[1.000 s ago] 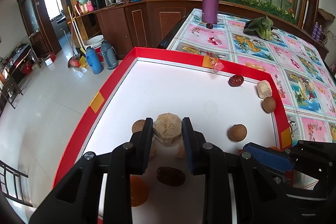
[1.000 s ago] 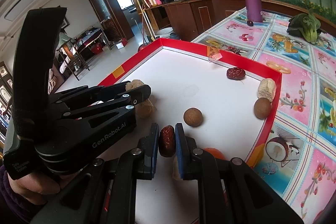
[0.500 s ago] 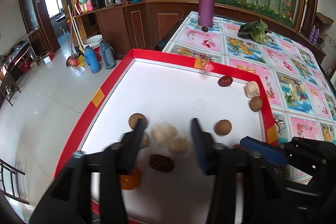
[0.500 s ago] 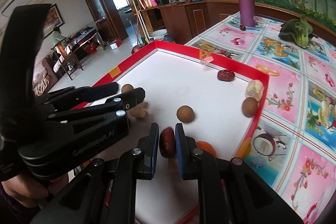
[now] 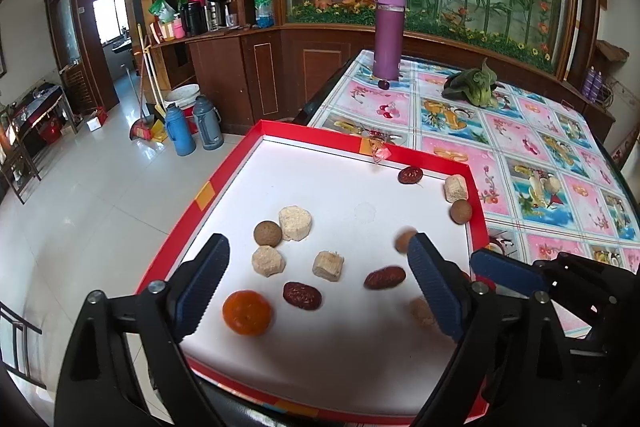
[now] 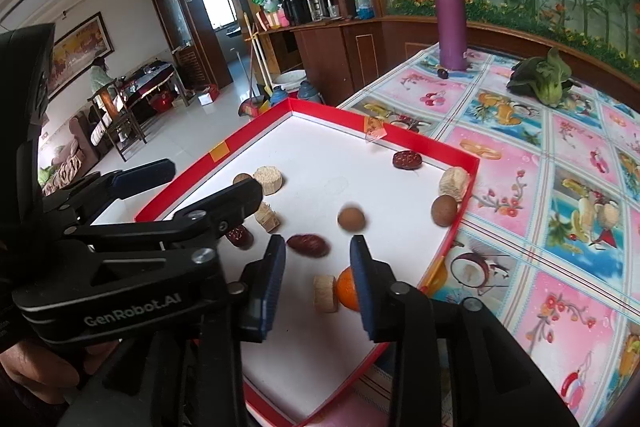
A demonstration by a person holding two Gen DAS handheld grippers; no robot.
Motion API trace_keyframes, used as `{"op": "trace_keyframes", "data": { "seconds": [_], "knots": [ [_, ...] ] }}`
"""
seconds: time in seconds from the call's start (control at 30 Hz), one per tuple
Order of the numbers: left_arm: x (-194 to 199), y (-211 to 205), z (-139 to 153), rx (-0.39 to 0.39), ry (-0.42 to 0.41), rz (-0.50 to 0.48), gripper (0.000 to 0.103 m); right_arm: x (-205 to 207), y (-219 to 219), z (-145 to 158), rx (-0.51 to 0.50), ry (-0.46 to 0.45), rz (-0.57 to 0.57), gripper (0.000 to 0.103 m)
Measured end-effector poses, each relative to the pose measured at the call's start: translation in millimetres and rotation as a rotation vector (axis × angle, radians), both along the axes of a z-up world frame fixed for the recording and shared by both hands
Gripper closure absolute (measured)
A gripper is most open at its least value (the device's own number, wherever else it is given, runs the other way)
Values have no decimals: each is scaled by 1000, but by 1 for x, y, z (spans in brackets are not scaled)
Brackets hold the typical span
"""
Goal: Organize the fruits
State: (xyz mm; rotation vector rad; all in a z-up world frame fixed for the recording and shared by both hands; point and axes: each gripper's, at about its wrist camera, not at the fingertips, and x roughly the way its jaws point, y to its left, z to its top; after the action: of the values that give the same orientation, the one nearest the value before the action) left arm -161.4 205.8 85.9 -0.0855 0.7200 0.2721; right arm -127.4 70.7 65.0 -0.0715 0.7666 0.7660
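**Both grippers spread above a red-rimmed tray of fruit**

The left gripper (image 5: 316, 287) hangs over the tray's (image 5: 224, 173) near left part, jaws wide apart and empty. The right gripper (image 6: 318, 277) stands over the near right part, jaws likewise parted and pinching nothing. On the white floor of the tray, toward its left edge, lie a brown longan (image 5: 267, 233) touching a pale round cake (image 5: 295, 223), with a second pale piece (image 5: 268, 261) just in front and a cube-like piece (image 5: 328, 265) beside it. Nearer the front edge sit a mandarin (image 5: 247, 312) and a dark red date (image 5: 302, 295); another date (image 5: 384, 277) lies near the middle, just ahead of the right gripper. A blurred longan (image 6: 351, 218) sits past that date. By the far right corner rest a third date (image 5: 410, 175), a pale chunk (image 5: 456, 188) and a longan (image 5: 461, 211), the last two against the right rim. A purple flask (image 5: 388, 35) and a leafy green (image 5: 474, 89) stand on the patterned tablecloth (image 5: 520, 155) beyond the tray.
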Motion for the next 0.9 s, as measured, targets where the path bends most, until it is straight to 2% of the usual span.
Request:
{"op": "trace_keyframes", "data": {
  "seconds": [0.1,0.23,0.6,0.73,0.9],
  "knots": [
    [-8,-1,6,13,-21,13,5,-3,-3,5,1,-16,-11,68],
    [-21,-5,17,34,-60,19,0,-7,-9,12,4,-43,-37,59],
    [-55,-15,48,98,-165,76,0,-24,-32,39,22,-164,-132,54],
    [-65,-15,54,120,-173,72,0,-31,-44,51,68,-192,-171,50],
    [-75,-14,56,135,-165,125,0,-44,-50,63,91,-236,-188,47]
  ]
}}
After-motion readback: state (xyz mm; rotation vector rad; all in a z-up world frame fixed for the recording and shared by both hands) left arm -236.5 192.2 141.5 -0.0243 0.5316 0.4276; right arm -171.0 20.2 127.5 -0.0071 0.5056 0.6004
